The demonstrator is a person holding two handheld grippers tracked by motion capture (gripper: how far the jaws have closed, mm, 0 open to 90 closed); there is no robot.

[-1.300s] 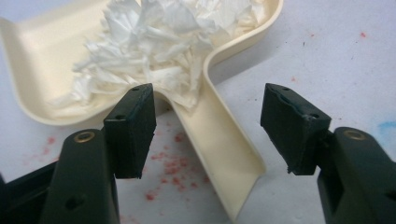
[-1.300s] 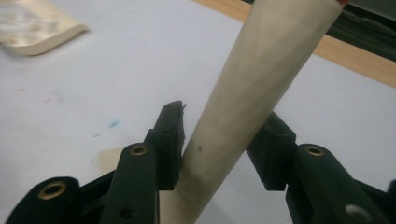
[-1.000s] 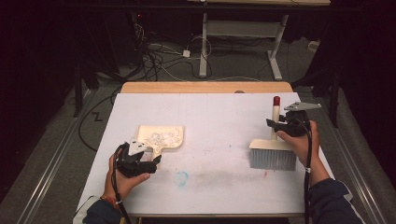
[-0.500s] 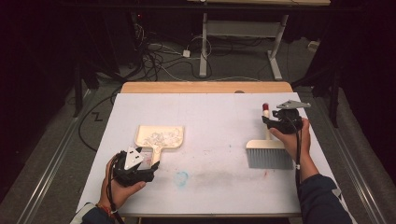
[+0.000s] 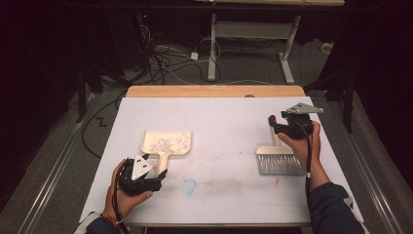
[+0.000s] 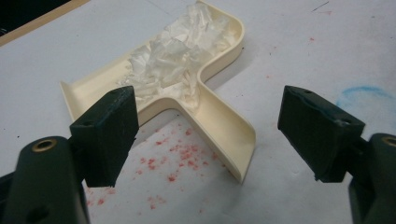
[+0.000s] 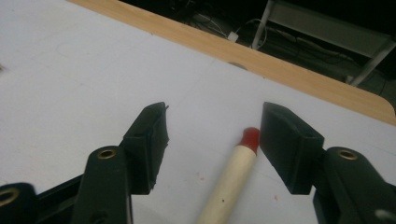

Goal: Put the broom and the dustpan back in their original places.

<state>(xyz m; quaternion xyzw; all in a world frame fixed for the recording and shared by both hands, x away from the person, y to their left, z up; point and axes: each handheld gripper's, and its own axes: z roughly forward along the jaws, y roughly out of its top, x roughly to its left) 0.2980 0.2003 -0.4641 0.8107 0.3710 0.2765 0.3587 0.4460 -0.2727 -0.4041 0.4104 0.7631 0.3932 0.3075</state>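
Observation:
A cream dustpan [image 5: 165, 144] lies on the white table, its pan full of white crumpled scraps [image 6: 187, 60]. Its handle [image 6: 224, 135] points at my left gripper [image 5: 157, 170], which stands open just behind the handle's end without touching it [image 6: 205, 126]. At the right lies a brush [image 5: 280, 163] with grey bristles and a cream handle with a red tip [image 7: 250, 136]. My right gripper [image 5: 281, 127] sits over that handle. Its jaws have just been opening and stand apart [image 7: 212, 135], with the handle lying between them near the right jaw.
A wooden table edge [image 5: 214, 91] runs along the far side. A blue chalk smudge [image 5: 189, 184] marks the cover at front centre, and red specks [image 6: 168, 154] lie by the dustpan handle. Cables and a desk frame [image 5: 248, 34] stand on the dark floor beyond.
The right gripper's jaws have spread apart from the brush handle, and the brush has settled slightly toward the left and nearer. The left hand has drawn back a little from the dustpan.

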